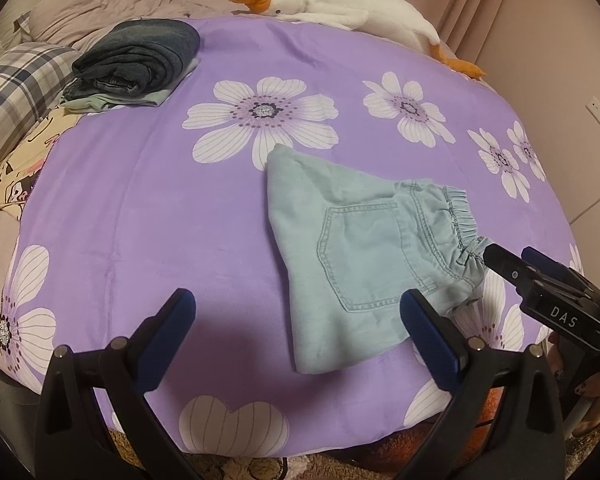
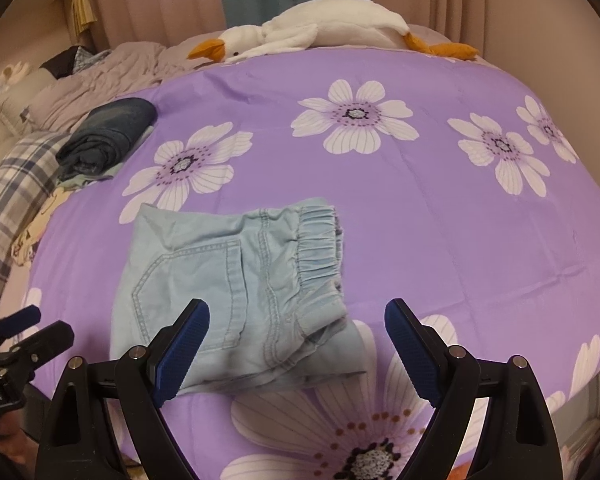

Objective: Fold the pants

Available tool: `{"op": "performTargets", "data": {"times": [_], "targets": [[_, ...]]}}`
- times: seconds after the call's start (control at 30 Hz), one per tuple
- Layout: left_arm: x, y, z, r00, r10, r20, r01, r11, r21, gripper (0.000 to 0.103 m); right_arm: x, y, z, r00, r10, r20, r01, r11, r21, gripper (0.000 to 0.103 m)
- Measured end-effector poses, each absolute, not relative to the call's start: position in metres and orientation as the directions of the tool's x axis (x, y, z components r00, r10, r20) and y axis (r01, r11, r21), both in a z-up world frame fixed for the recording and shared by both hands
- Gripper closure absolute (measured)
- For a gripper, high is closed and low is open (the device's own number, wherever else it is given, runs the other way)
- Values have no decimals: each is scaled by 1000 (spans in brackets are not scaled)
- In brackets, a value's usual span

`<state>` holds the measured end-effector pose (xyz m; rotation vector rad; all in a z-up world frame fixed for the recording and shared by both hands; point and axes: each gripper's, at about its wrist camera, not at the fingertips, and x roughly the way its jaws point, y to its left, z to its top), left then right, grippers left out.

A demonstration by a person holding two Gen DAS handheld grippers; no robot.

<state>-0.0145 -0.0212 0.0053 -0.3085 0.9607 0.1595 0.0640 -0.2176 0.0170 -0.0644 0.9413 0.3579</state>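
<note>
While both claws hang spread wide with nothing between their pads, the light blue pants (image 2: 236,292) lie folded into a compact bundle on the purple flowered blanket (image 2: 440,240). The left gripper (image 1: 298,322) hovers at the bundle's near edge, the right gripper (image 2: 296,336) over its waistband corner. A folded dark stack (image 1: 136,60) sits well apart, below a plush goose (image 1: 332,4).

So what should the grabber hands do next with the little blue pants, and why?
Probably lift the folded light blue pants onto the stack of folded clothes across the bed. They already lie folded small, and both the left gripper and right gripper hang open, holding nothing.
</note>
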Motion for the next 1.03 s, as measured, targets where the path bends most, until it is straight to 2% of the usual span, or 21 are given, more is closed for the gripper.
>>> {"op": "performTargets", "data": {"times": [1.03], "targets": [[-14,-21,8,571,0,-821,-265,947,-184,1,65,-222,17,535,262,-803,-316,944,97,14]]}}
